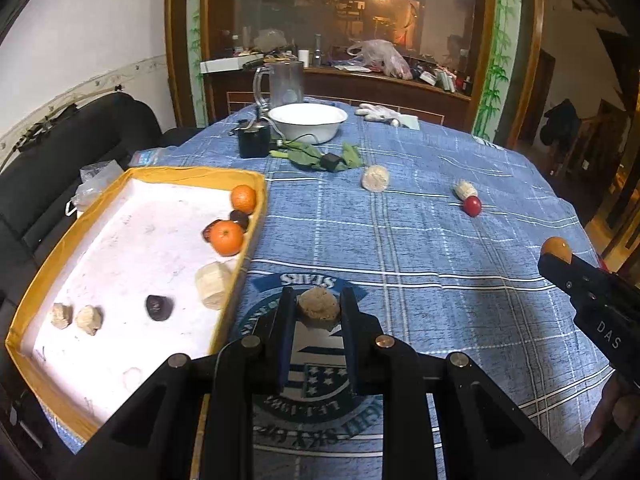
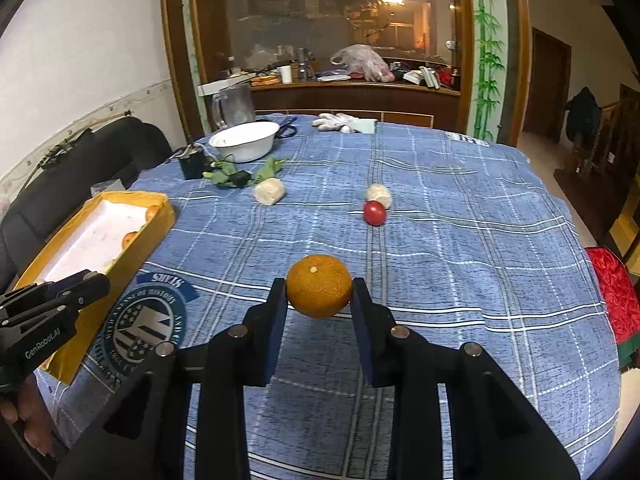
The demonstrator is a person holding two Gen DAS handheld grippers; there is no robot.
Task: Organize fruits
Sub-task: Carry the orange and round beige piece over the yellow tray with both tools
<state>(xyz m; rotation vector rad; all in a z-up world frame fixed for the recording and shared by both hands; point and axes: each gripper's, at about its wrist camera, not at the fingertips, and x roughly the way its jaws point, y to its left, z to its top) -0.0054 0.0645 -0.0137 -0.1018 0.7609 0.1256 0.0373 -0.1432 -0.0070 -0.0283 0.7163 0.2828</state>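
Right wrist view: right tongs [image 2: 319,294] are squeezing an orange [image 2: 319,291] at center; left tongs [image 1: 319,308] are pinching a beige chunk [image 1: 318,306] lower center beside the tray [image 1: 244,268]. Round orange might be slipping out mid-carry.

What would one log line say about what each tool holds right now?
left tool: shut on beige chunk | right tool: shut on orange | yellow tray: partly filled

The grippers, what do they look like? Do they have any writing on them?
Both are black, angular tools with round silver bolts. Each has two flat fingers with dark blue pads. The left gripper says "GenRobot.AI" in white on its side, and a thin black cable runs along it. The right gripper says "DAS".
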